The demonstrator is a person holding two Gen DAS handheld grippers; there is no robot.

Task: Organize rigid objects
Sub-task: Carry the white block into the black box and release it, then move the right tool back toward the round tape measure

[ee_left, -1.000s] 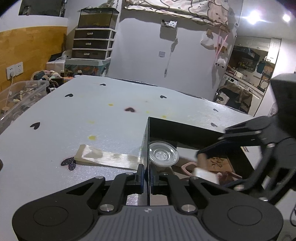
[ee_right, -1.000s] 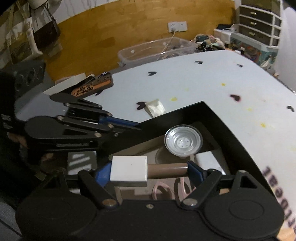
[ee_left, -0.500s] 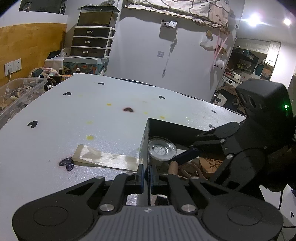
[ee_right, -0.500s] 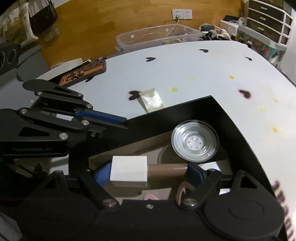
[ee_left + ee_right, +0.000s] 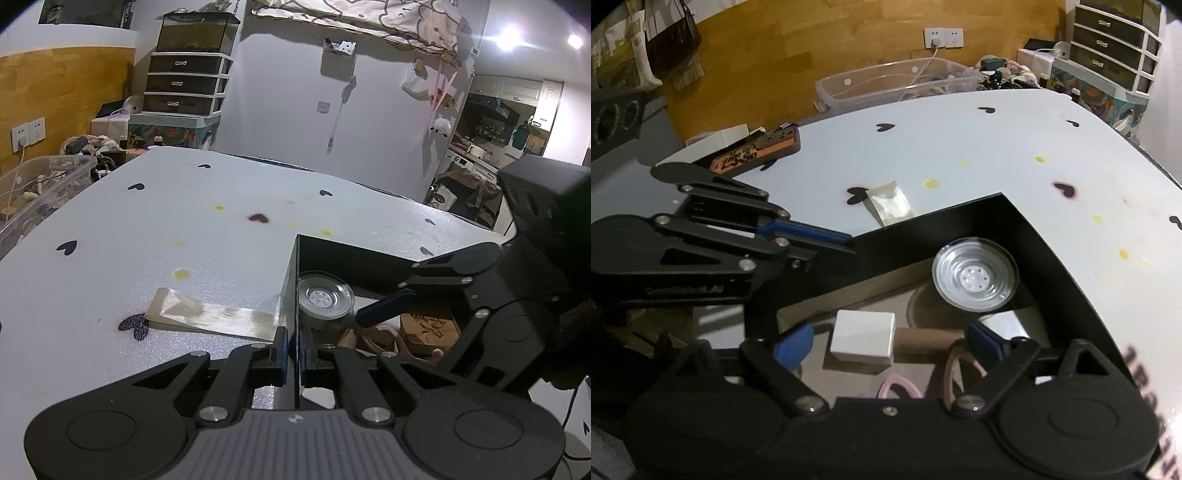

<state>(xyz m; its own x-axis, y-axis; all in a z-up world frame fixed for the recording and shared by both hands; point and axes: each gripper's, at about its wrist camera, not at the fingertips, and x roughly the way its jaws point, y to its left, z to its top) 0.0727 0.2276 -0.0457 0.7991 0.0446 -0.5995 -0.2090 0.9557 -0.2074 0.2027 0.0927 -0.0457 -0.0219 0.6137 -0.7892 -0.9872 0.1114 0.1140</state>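
A black box (image 5: pixel 332 251) (image 5: pixel 979 218) sits on the white table. My left gripper (image 5: pixel 291 349) is shut on the box's near wall, also seen in the right wrist view (image 5: pixel 827 236). My right gripper (image 5: pixel 890 343) is open over the box. A white block with a brown handle (image 5: pixel 864 341) lies inside between its fingers, apparently released. The box also holds a metal strainer (image 5: pixel 975 277) (image 5: pixel 325 297), a pink ring item (image 5: pixel 956 373) and a carved wooden block (image 5: pixel 428 330).
A beige flat pad (image 5: pixel 210 317) (image 5: pixel 890 203) lies on the table beside the box. A brown carved block (image 5: pixel 757 153) sits at the table's far edge. A clear plastic bin (image 5: pixel 897 85) and drawer units (image 5: pixel 184 81) stand beyond the table.
My right gripper lowered the white block into the box and opened; the block now sits loose between the fingers. The left gripper stayed clamped on the box wall.
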